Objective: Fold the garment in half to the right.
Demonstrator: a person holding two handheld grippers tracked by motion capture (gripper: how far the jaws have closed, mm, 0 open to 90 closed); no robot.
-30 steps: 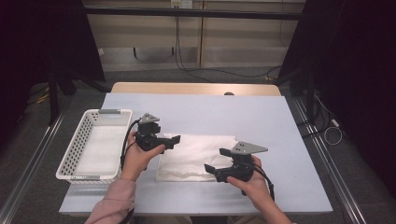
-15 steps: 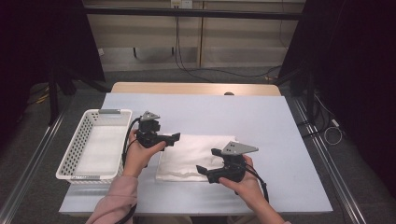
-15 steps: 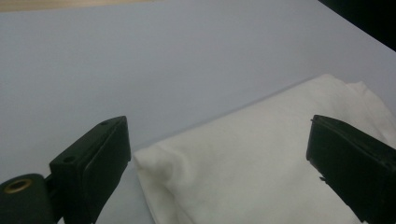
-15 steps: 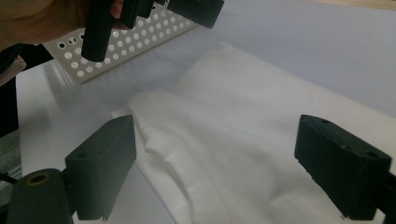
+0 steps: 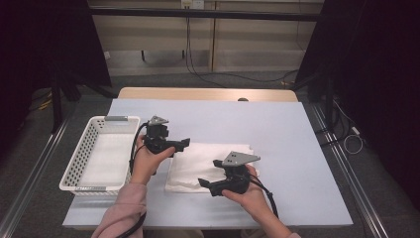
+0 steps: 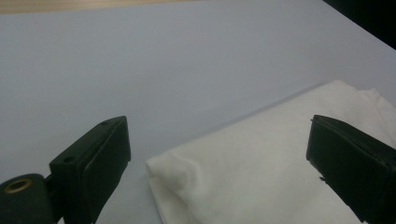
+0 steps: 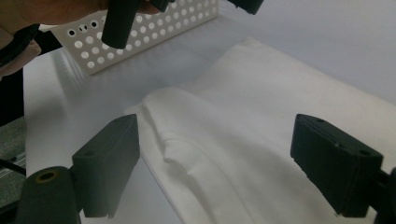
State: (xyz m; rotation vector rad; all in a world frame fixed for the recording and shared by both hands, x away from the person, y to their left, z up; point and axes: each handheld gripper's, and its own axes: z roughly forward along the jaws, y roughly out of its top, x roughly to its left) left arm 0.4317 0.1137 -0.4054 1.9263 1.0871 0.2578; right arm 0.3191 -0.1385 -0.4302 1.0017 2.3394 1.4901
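A folded white cloth (image 5: 198,157) lies flat on the pale blue table (image 5: 282,134). My left gripper (image 5: 186,144) hovers at the cloth's far left corner and is open; in the left gripper view its jaws (image 6: 219,158) straddle that corner of the cloth (image 6: 261,177) without touching it. My right gripper (image 5: 203,184) points left along the cloth's near edge. Its jaws (image 7: 215,158) stand wide and have just been closing slightly. A raised fold of the cloth (image 7: 187,121) lies between and below them, not pressed.
A white perforated basket (image 5: 84,146) stands at the table's left edge beside the cloth, lined with white; its wall (image 7: 154,32) is ahead in the right gripper view, with the left gripper's finger (image 7: 120,21) before it. Bare table spreads right and far.
My right gripper has slid left along the cloth's near edge toward its near left corner. The left gripper and the cloth have kept still.
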